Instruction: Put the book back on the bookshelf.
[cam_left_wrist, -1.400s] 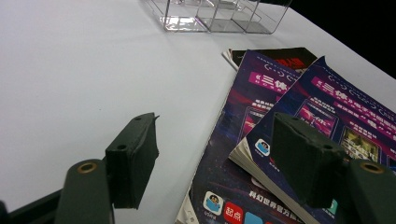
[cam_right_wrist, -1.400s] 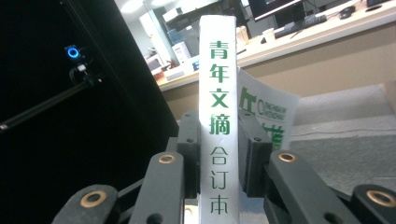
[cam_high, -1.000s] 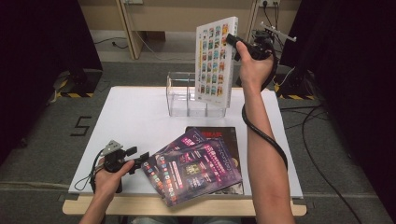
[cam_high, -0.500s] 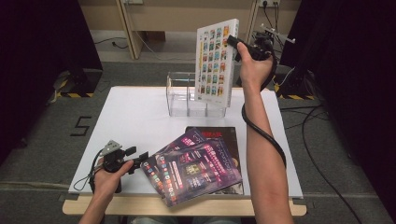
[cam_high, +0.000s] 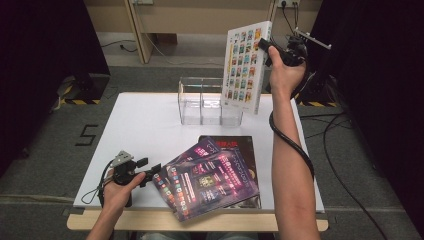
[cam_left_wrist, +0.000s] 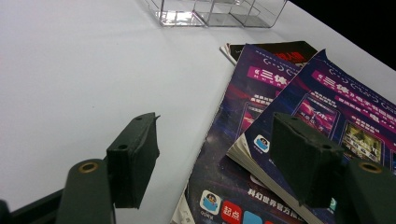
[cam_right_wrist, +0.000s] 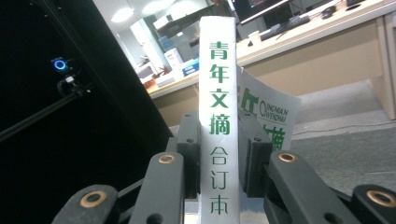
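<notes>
Right tool (cam_high: 270, 51) clamps the white bound volume (cam_high: 244, 67) by its spine, now carried slightly lower toward the clear acrylic organizer (cam_high: 207, 102), so slotting looks next. Left tool (cam_high: 154, 172) wide, empty, beside the purple magazines (cam_high: 207, 181) on the tabletop (cam_high: 135, 130). Right gripper view shows green spine lettering.

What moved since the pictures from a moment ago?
Only a tiny bit: the right gripper carried the white book slightly lower, above the clear plastic holder. It stays shut on the book's spine. The left gripper kept still, its fingers open at the corner of the purple magazines, which lie where they were on the table.
</notes>
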